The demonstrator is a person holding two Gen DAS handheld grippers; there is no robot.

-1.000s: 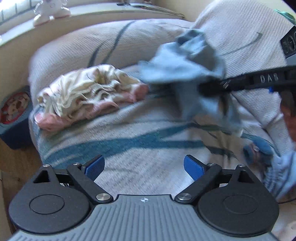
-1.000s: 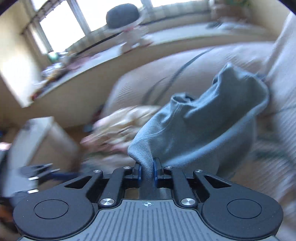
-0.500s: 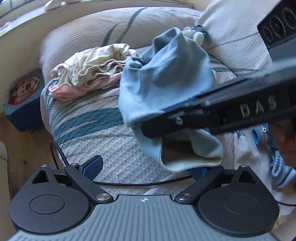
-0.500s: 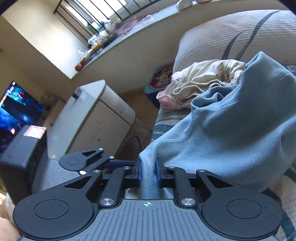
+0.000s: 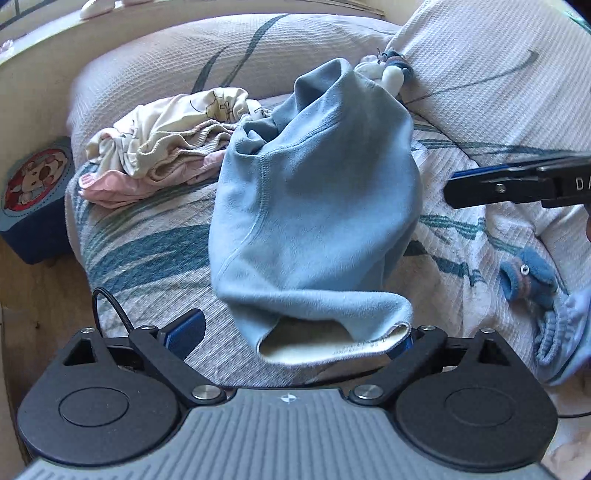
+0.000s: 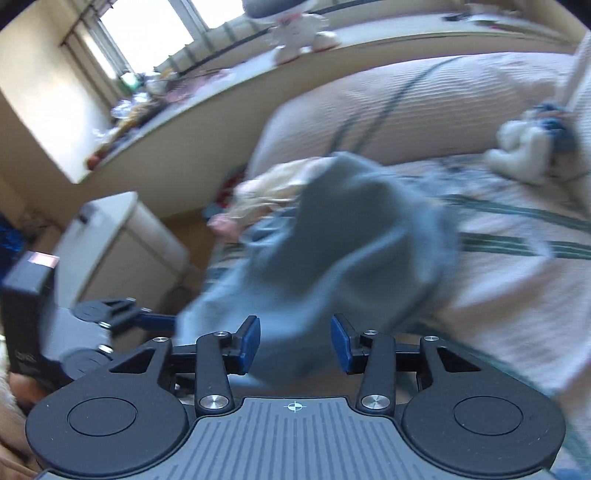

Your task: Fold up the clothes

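A cream and pink clothes pile (image 5: 162, 155) lies on the left of the bed (image 5: 155, 266). The blue fleece garment (image 5: 314, 206) lies in the middle, its hem between the wide-apart left gripper (image 5: 295, 338). The right gripper (image 6: 295, 341) has just been opening; the garment lies loose between its pads.

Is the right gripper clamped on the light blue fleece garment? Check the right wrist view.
No: the right gripper has just been opening, blue pads apart, and the light blue fleece garment lies loose between them.

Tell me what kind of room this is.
Probably a bedroom or living room at home: clothes lie on a cushioned sofa or daybed, a soft toy sits on the window ledge, and a children's stool stands alongside.
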